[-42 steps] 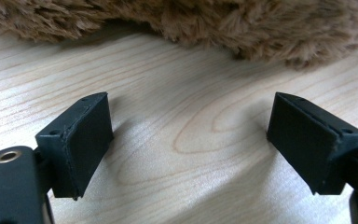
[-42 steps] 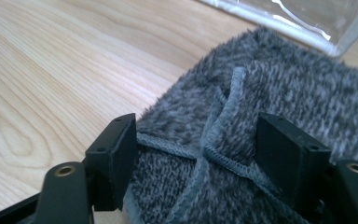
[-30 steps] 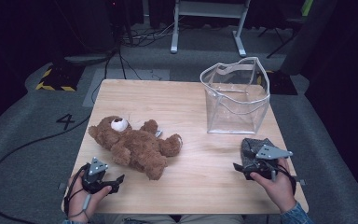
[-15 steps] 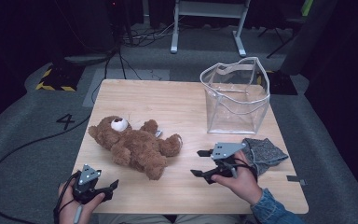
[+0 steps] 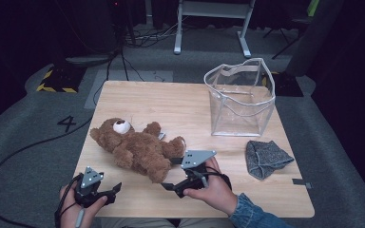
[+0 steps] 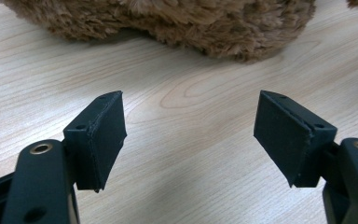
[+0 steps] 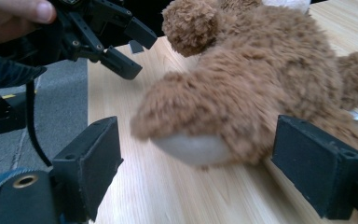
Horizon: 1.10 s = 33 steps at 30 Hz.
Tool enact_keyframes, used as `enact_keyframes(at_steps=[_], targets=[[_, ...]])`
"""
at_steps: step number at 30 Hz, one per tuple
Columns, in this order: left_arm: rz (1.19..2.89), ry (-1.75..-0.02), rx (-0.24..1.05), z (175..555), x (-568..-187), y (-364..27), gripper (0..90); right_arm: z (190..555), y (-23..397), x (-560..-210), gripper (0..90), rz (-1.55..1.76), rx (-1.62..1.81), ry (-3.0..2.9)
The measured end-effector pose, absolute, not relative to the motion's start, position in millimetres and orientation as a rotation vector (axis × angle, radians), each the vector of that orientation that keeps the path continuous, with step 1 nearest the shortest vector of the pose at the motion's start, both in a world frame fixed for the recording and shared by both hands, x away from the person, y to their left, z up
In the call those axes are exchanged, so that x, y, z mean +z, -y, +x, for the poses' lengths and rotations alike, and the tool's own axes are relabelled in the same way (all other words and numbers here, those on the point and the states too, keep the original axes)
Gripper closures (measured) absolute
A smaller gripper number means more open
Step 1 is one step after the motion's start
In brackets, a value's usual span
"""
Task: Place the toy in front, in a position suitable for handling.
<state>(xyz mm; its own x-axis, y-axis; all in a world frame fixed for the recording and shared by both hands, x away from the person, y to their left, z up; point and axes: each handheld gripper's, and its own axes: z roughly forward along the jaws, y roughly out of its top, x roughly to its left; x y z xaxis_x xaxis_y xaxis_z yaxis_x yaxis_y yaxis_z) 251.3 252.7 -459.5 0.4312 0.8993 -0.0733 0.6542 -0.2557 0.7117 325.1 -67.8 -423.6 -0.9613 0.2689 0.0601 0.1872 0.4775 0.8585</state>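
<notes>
R gripper (image 7: 198, 163), jaws just opened wide, straddles a leg of the soft brown plush teddy bear (image 5: 135, 148), not pressing. L gripper (image 5: 105, 194) open near bear. Bear lies front-left of clear plastic bag (image 5: 240, 97). Probably light, squashy; grip leg/torso.

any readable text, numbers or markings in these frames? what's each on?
"4": dark numeral on the grey floor, left of the table.
Yellow-black hazard stripes on the floor: a marking, no words.
Small tag on the teddy bear: too small to read.
Bag, cloth and both grippers: nothing legible.
</notes>
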Motion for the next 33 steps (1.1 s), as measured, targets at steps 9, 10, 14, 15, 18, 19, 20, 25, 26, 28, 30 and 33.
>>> enact_keyframes(at_steps=[9, 10, 14, 15, 18, 19, 20, 25, 26, 28, 30, 33], targets=[[2.010, -1.300, 0.448, 252.9, -461.2, -251.4, 25.2, 324.4, 35.9, -431.8, 11.8, 0.493, 1.486, -2.604], [2.010, -1.295, 0.439, 253.0, -461.7, -251.1, 25.2, 326.1, 32.9, -433.5, 11.3, 0.515, 1.475, -2.595], [2.006, -1.298, 0.444, 252.9, -462.5, -252.5, 25.2, 339.5, 27.8, -443.1, 26.9, 0.548, 1.435, -2.619], [2.000, -1.301, 0.443, 252.6, -463.1, -254.1, 25.2, 345.6, 30.3, -446.9, 41.3, 0.537, 1.407, -2.652], [1.992, -1.314, 0.449, 252.4, -463.1, -257.4, 25.3, 348.9, 41.0, -443.0, 56.8, 0.516, 1.434, -2.648], [1.984, -1.315, 0.448, 252.5, -463.6, -258.0, 25.3, 349.5, 45.0, -440.0, 59.0, 0.509, 1.438, -2.642], [1.983, -1.317, 0.451, 252.5, -463.7, -258.5, 25.3, 349.2, 48.6, -436.7, 59.9, 0.515, 1.443, -2.635], [1.981, -1.313, 0.457, 252.2, -462.7, -257.8, 25.1, 349.3, 76.3, -424.6, 60.3, 0.516, 1.427, -2.647], [1.984, -1.307, 0.465, 252.4, -461.9, -258.2, 25.1, 349.3, 76.3, -424.6, 60.3, 0.516, 1.427, -2.647], [1.970, -1.306, 0.478, 253.1, -460.0, -257.9, 25.0, 345.8, 100.8, -420.9, 60.1, 0.542, 1.434, -2.668], [1.964, -1.301, 0.487, 254.3, -457.2, -258.5, 24.9, 344.1, 109.3, -420.0, 59.9, 0.543, 1.426, -2.664], [1.959, -1.265, 0.495, 257.1, -452.7, -254.8, 24.3, 335.7, 142.5, -418.4, 59.1, 0.532, 1.382, -2.666]])
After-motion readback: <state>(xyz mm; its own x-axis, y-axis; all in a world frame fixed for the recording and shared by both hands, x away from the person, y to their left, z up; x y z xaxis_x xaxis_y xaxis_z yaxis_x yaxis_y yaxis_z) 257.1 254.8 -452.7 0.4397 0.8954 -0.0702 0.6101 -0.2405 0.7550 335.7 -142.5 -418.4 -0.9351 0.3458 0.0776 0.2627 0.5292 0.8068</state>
